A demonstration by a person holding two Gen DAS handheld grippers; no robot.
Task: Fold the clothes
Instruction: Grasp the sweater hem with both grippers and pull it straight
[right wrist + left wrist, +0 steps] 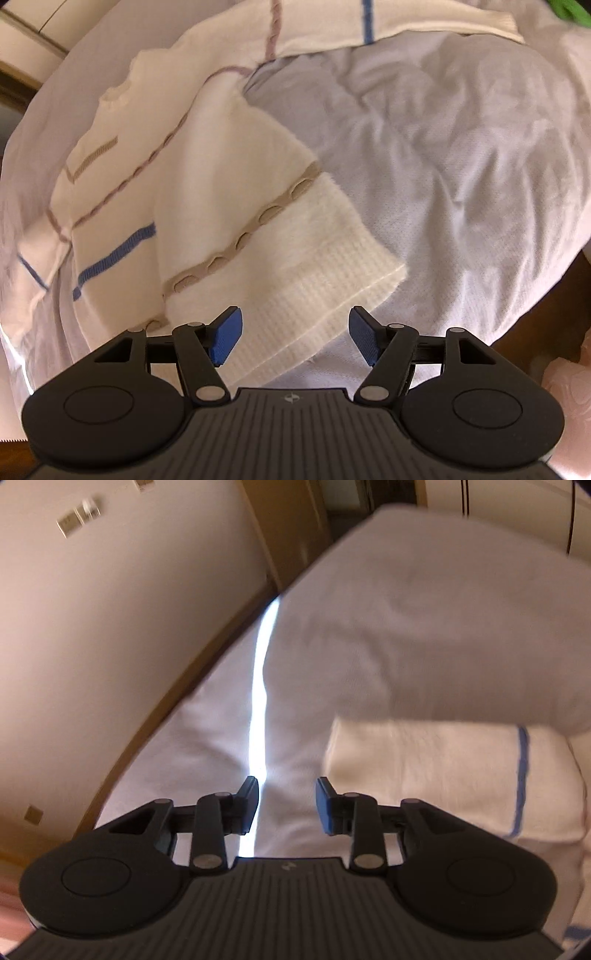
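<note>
White, rumpled bed sheet [461, 147] under everything, beige wall [110, 627] alongside. Cream knit sweater [229, 206] with blue and tan stripes spread flat on the sheet, one sleeve folded across the body, ribbed cuff nearest the right gripper [295, 338]. Jaws there wide apart above the cuff edge, gripping nothing. Left gripper [287, 805] partly parted and empty, above bare sheet just beside the sweater's folded edge [443, 775]. White pillow [443, 627] behind.
</note>
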